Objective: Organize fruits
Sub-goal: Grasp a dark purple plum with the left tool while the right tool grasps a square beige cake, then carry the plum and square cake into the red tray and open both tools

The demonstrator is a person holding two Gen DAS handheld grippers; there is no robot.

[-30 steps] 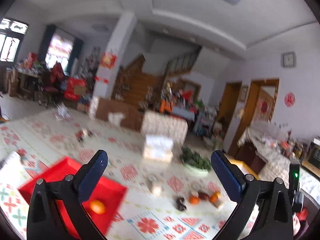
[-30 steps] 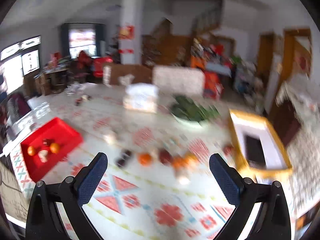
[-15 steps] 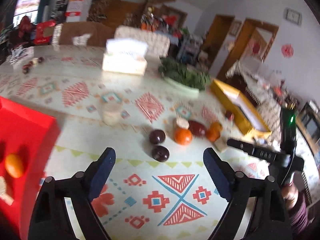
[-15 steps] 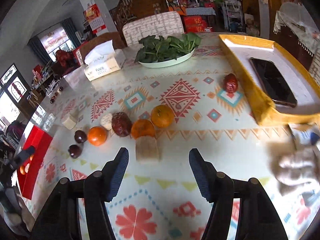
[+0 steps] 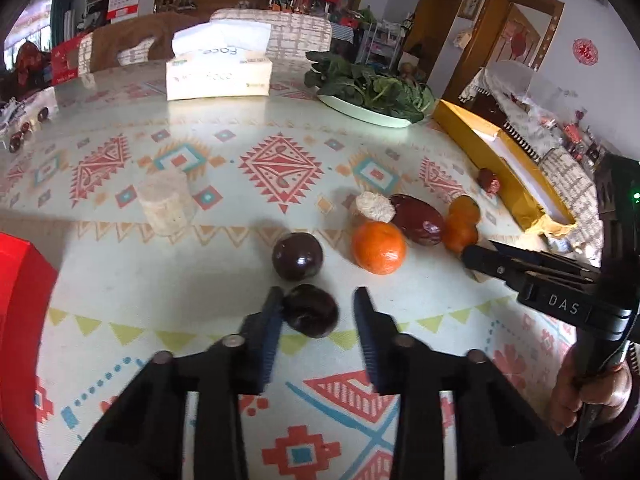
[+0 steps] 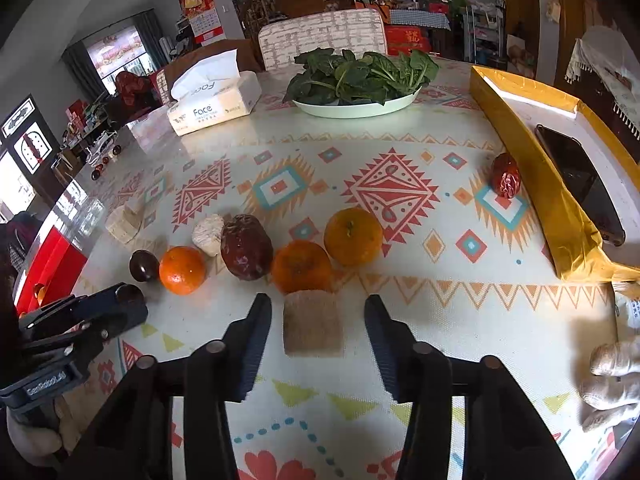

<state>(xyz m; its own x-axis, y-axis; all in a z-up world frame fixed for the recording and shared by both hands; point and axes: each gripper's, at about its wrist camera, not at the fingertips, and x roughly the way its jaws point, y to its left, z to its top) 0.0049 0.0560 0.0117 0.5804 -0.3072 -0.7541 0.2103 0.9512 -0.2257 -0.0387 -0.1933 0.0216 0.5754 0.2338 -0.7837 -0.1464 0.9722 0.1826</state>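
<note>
Left wrist view: my left tool apart around dark plum, bare desk at lower left.
Right wrist view: my right tool apart around brown block, oranges just above.

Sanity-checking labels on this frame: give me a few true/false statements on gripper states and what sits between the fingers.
1. The left gripper is open around a dark plum. True; one pad looks to be touching it.
2. The right gripper is shut on an orange. False: it is open, with a brown block lying on the table between its fingers.
3. The plate of greens sits beyond the fruit row. True.
4. The phone lies on the tablecloth. False: it lies in the yellow box.
5. The tissue box is inside the red tray. False: it stands on the table, far from the red tray.
</note>
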